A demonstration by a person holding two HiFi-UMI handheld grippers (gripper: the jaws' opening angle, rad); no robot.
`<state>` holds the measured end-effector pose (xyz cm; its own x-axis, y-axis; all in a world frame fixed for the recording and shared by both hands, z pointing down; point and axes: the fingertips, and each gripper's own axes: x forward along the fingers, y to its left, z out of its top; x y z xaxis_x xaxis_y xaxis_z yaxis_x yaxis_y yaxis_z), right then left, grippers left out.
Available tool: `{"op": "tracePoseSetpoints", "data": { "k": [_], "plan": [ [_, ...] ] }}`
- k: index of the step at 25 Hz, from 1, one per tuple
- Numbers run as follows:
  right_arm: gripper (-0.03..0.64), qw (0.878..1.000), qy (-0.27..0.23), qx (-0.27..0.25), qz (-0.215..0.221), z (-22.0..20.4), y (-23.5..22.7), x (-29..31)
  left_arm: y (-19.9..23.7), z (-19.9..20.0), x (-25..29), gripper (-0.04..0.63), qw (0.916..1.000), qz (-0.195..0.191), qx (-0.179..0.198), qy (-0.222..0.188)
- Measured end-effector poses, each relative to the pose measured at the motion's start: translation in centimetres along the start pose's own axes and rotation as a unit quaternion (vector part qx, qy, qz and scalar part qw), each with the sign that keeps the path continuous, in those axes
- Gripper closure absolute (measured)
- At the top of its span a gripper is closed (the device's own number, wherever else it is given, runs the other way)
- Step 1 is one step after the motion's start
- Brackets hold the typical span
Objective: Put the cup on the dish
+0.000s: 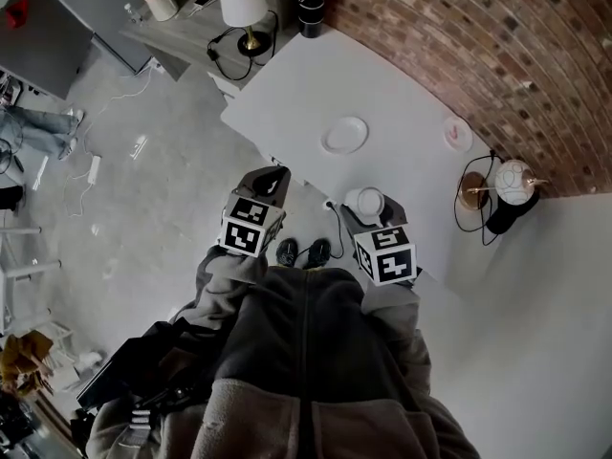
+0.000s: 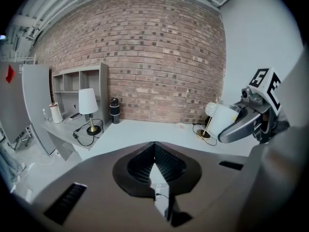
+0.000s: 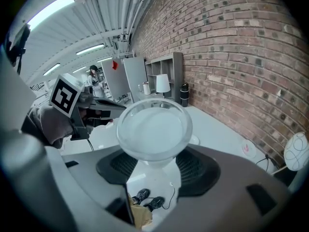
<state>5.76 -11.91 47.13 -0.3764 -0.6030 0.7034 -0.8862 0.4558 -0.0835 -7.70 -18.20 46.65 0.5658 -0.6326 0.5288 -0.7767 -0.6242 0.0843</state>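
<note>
Hanging on the near-left side of the dish, the left gripper (image 1: 271, 184) has its jaws pressed together on nothing. It sits off the tabletop's edge, over the floor (image 1: 143, 218), probably parked there because this job needs only one tool. Far beyond the dish on the left, a white table lamp (image 1: 243, 0) stands on a lower grey side desk (image 1: 191, 32). A black bottle (image 1: 310, 10) stands at the tabletop's far corner.

The dish (image 1: 344, 135), a small round white plate, lies bare and flat toward the middle of the tabletop (image 1: 402, 94). On its near side and slightly right, the right gripper (image 1: 364, 210) is clamped on the lower part of the cup (image 1: 365, 202). The white cup is carried mouth upward, in the air at the tabletop's near edge and apart from the dish. Gripping it low looks meant to keep it level for setting down; the carry to the dish is not yet done.

Right of the dish, a small pinkish disc (image 1: 457, 134) lies by the brick wall (image 1: 459, 36). A globe lamp (image 1: 513, 182) stands at the tabletop's right end, where brick meets plain white wall. The tabletop is matte white, the floor is pale grey concrete, and strip lights (image 3: 53, 8) run overhead.
</note>
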Motion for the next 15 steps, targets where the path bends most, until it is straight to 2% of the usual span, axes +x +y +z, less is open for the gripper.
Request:
{"op": "tracePoseSetpoints", "data": {
  "k": [15],
  "plan": [
    [0.367, 1.0, 0.011, -0.002, 0.016, -1.0, -3.4, 3.7, -0.3, -2.9, 4.4, 0.589, 0.9992, 0.004, -0.015, 0.036]
  ]
}}
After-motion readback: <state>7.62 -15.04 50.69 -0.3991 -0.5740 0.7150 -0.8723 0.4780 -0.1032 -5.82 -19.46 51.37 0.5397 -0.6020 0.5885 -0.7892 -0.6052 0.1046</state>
